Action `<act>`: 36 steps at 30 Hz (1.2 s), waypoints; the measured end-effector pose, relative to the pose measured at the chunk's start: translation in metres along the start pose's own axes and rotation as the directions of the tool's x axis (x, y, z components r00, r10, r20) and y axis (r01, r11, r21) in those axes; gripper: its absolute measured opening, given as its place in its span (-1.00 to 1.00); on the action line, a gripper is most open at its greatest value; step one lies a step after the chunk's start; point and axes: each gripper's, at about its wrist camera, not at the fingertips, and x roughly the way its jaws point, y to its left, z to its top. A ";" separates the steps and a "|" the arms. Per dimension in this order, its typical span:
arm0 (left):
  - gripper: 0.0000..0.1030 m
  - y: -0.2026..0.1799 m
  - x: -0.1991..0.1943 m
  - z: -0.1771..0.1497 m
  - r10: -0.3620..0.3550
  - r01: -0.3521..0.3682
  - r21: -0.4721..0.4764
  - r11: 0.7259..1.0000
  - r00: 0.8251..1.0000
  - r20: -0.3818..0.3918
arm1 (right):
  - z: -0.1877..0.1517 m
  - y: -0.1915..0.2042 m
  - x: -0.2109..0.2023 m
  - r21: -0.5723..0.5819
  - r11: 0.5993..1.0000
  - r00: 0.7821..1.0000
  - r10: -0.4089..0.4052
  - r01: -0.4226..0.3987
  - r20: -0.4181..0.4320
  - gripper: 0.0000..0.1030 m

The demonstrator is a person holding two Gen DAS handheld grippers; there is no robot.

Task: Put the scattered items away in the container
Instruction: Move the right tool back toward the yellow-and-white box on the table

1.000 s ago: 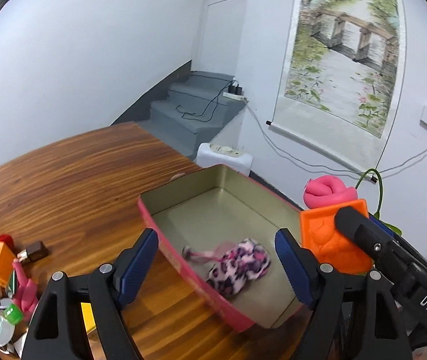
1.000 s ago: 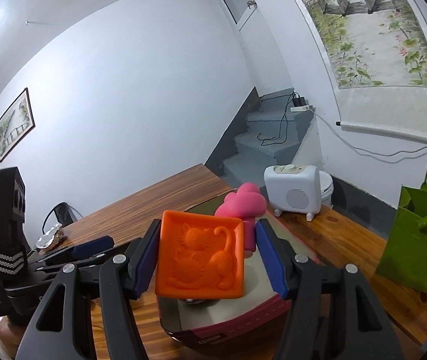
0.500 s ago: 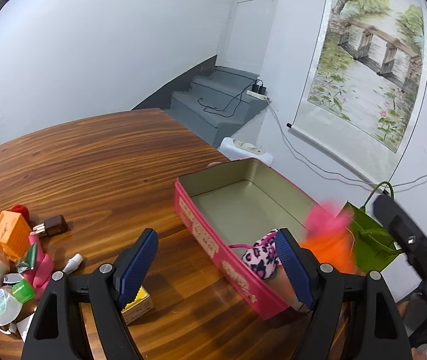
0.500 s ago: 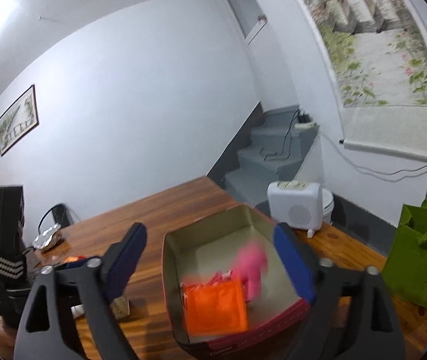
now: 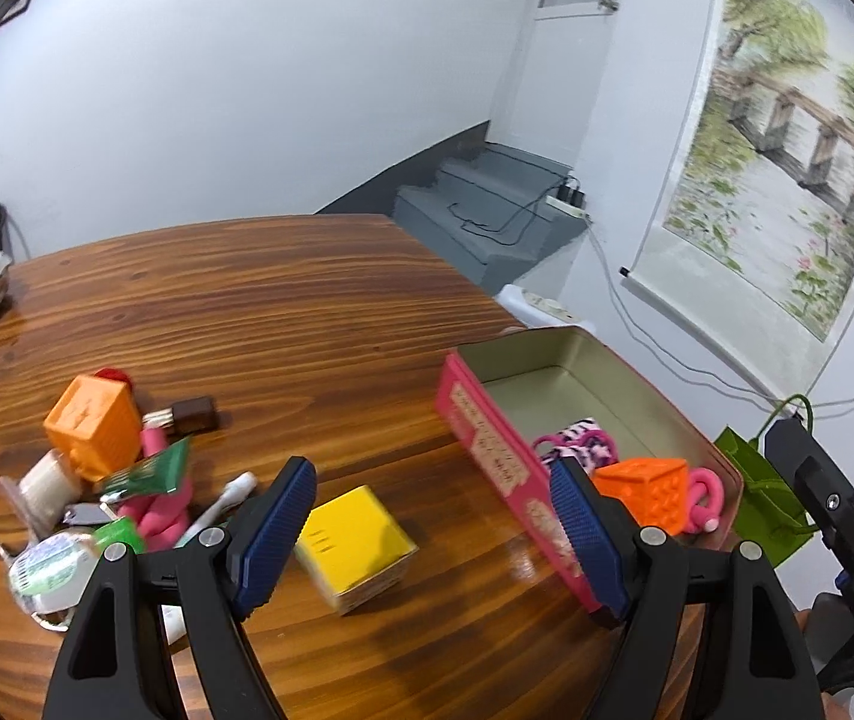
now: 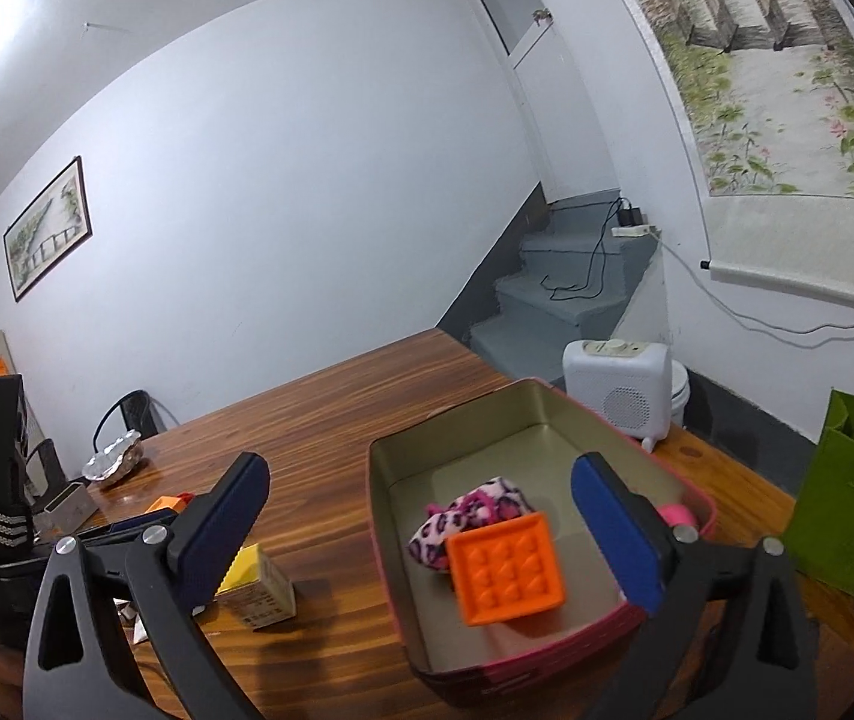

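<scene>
My right gripper (image 6: 420, 534) tilts slightly down over the tin's (image 6: 625, 432) near end, fingers opening wide, nothing between them. My left gripper (image 5: 433, 531) angles down over the desk (image 5: 282, 312), fingers wide and empty. The tin, by the desk's right edge, holds an orange block (image 6: 505, 567), pink ring (image 5: 706, 495) and spotted pouch (image 6: 475, 510).

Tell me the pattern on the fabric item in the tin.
Pink, white and black leopard print on the fabric item; clearest in the right wrist view.
</scene>
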 end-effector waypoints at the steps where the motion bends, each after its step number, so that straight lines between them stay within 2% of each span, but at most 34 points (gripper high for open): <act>1: 0.59 0.004 -0.001 0.000 0.006 -0.006 -0.008 1.000 1.000 0.000 | -0.001 0.002 0.001 0.001 1.000 1.000 0.003 -0.003 -0.004 0.97; 11: 0.59 0.031 -0.009 -0.007 0.061 -0.061 -0.040 0.997 0.998 -0.012 | -0.007 0.023 0.008 -0.011 0.999 0.998 0.035 -0.036 -0.043 0.97; 19: 0.59 0.064 -0.013 -0.014 0.110 -0.111 -0.110 0.988 0.994 -0.019 | -0.021 0.061 0.017 -0.115 0.987 0.990 0.105 -0.116 -0.094 0.97; 25: 0.59 0.074 -0.014 -0.016 0.122 -0.125 -0.114 0.986 0.992 -0.033 | -0.035 0.081 0.027 -0.172 0.973 0.984 0.131 -0.152 -0.124 0.97; 30: 0.59 0.079 -0.008 -0.022 0.109 -0.117 -0.116 0.986 0.992 -0.070 | -0.034 0.077 0.032 -0.147 0.980 0.985 0.117 -0.136 -0.127 0.97; 36: 0.59 0.056 -0.006 -0.027 0.075 -0.079 -0.053 0.996 0.995 -0.070 | -0.028 0.058 0.027 -0.074 0.994 0.994 0.071 -0.077 -0.086 0.98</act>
